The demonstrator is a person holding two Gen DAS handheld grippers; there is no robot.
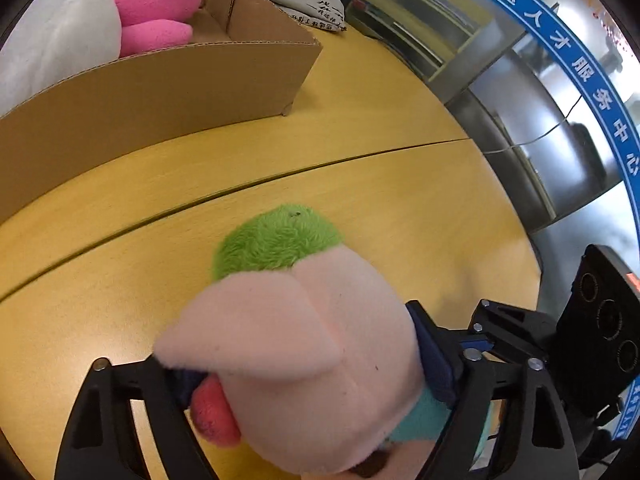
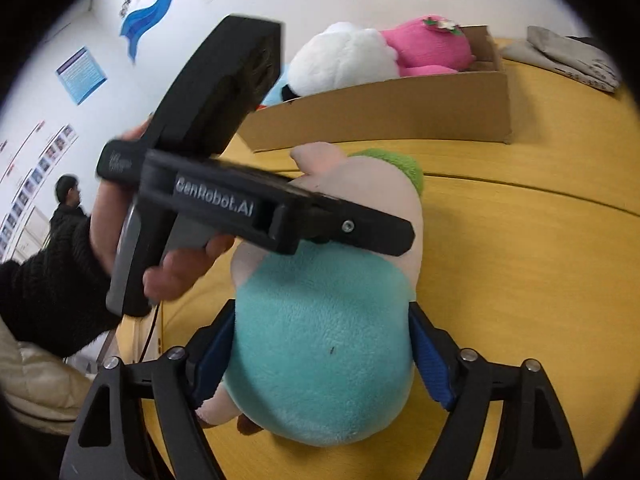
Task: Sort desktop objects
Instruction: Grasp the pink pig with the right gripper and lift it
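The plush pig point(image 2: 324, 344), w/ pink head, green tuft and teal body, lies on the yellow table point(image 1: 400, 184) in the lower centre of both views. The left gripper point(image 1: 304, 376) stands wide around the pink head, its pads close at both sides; I cannot tell if they press. The right gripper point(image 2: 324, 356) is wide open around the teal body, blue pads just beside the fur. The cardboard box point(image 1: 160, 92) sits upper left in the left view, near the pig but apart, holding a pink plush point(image 1: 160, 4) and a white plush point(image 2: 340, 60). To the right of the pig the table is bare up to its rounded edge; a seam crosses it btw. box and pig.
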